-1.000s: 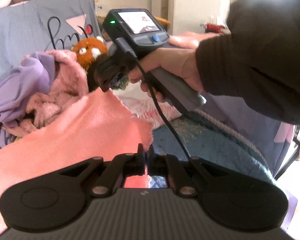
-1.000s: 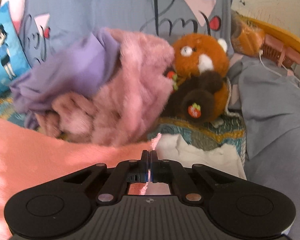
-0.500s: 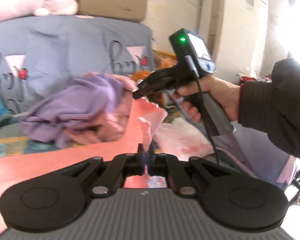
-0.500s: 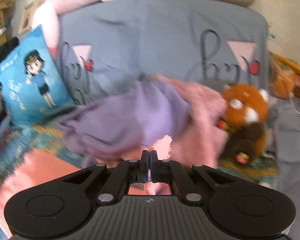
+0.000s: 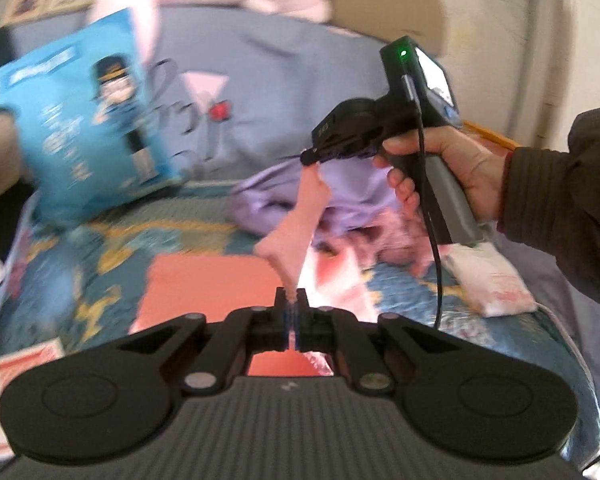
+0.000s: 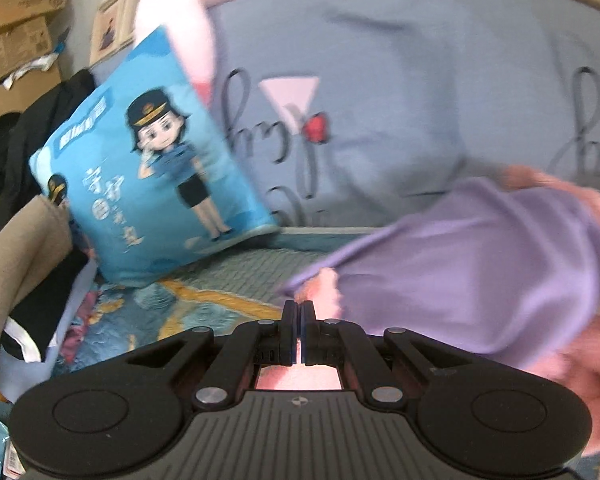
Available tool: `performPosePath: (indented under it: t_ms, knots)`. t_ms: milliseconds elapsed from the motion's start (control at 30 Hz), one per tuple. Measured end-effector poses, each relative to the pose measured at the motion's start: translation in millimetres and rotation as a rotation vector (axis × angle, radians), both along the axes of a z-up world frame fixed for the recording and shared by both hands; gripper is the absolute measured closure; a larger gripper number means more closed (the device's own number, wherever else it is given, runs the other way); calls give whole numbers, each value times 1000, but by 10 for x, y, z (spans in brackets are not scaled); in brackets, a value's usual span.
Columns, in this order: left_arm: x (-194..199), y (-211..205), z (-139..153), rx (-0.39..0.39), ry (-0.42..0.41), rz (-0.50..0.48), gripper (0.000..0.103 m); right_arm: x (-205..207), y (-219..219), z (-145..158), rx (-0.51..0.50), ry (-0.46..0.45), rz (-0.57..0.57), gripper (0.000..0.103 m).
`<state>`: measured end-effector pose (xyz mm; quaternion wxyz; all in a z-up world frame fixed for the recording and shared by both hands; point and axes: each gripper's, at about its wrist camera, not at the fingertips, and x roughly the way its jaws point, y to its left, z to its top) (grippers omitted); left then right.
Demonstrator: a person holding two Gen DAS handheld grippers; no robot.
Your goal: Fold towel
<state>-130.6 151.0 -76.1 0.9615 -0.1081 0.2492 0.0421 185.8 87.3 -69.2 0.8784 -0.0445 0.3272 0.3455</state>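
Towel [image 5: 204, 284], coral pink, is lying partly flat on the patterned bedspread [image 5: 100, 248] at the centre of the left wrist view, while one edge is rising as a strip toward 12 o'clock. I am pinching that strip at both ends: my left gripper [image 5: 291, 312] is closing narrowly on its lower end, and my right gripper [image 5: 312, 157], held in my right hand [image 5: 452, 168] at 2 o'clock, is clamping its upper corner. In the right wrist view, my right gripper [image 6: 299, 332] is showing its jaws nearly together with pink cloth between and below them, a tuft [image 6: 324, 284] sticking out just past the tips.

No container is appearing in either view. Motion blur is softening both pictures, so the towel's weave and the bedspread pattern are hard to make out. My gripper body is hiding the towel's near edge in the left view, and in the right view almost the whole towel is cut off below the frame.

Only the left view is showing my dark sleeve [image 5: 560, 200], the cable [image 5: 436, 240] and a white packet [image 5: 496, 280] at 3 o'clock. Only the right view is showing cardboard boxes [image 6: 16, 32] at 10 o'clock. Both are showing the blue cartoon cushion [image 6: 152, 176] and the lilac garment [image 6: 480, 264].
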Motion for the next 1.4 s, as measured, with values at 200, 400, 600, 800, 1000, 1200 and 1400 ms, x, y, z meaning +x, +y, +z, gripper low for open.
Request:
performPosePath:
  t_ms: [200, 400, 600, 800, 1000, 1200, 1400]
  knots:
    - [-200, 530, -212, -94, 56, 199, 100, -146, 738, -264, -54, 26, 83, 101]
    - [-334, 966, -519, -227, 201, 357, 100, -299, 1276, -601, -116, 59, 152, 101]
    - [-278, 993, -674, -253, 297, 386, 99, -340, 1511, -899, -150, 93, 170, 101]
    - [-226, 970, -806, -261, 386, 404, 99, -330, 1639, -1082, -163, 128, 170, 101]
    - [-201, 885, -806, -233, 406, 396, 99, -344, 1588, -1032, -159, 102, 146, 86]
    - [-226, 872, -731, -192, 392, 416, 94, -271, 1034, -595, -141, 6, 112, 80]
    - [-277, 810, -541, -124, 324, 429, 75, -226, -39, -415, -170, 6, -45, 76]
